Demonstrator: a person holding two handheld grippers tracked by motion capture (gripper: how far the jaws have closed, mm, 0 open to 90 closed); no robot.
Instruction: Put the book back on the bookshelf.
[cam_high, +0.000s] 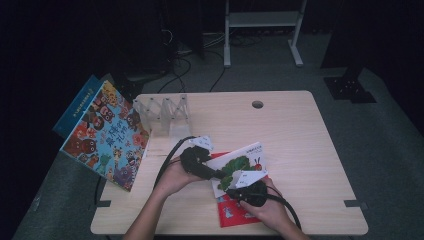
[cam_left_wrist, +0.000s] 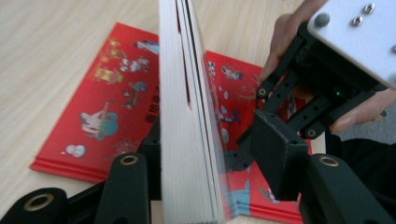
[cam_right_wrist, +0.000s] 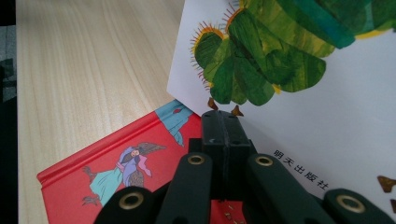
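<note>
Dark room, grey floor, cables and a white frame's legs behind a light wooden table with a round hole near its far edge. Container on it: a clear slotted book rack at the far left; its slots look empty, though its transparency makes this uncertain. Two picture books lean at the table's left edge, the blue rear one mostly hidden.

White caterpillar book is raised on edge over a flat red book near the front centre. Left gripper: jaws straddle the white book's page edges; contact is hidden, cannot tell whether they are pinching it. Right gripper: jaws pressed together at the cover's lower corner; the cover's edge between them is not visible. Red book is partly covered by the hands and the white book.
</note>
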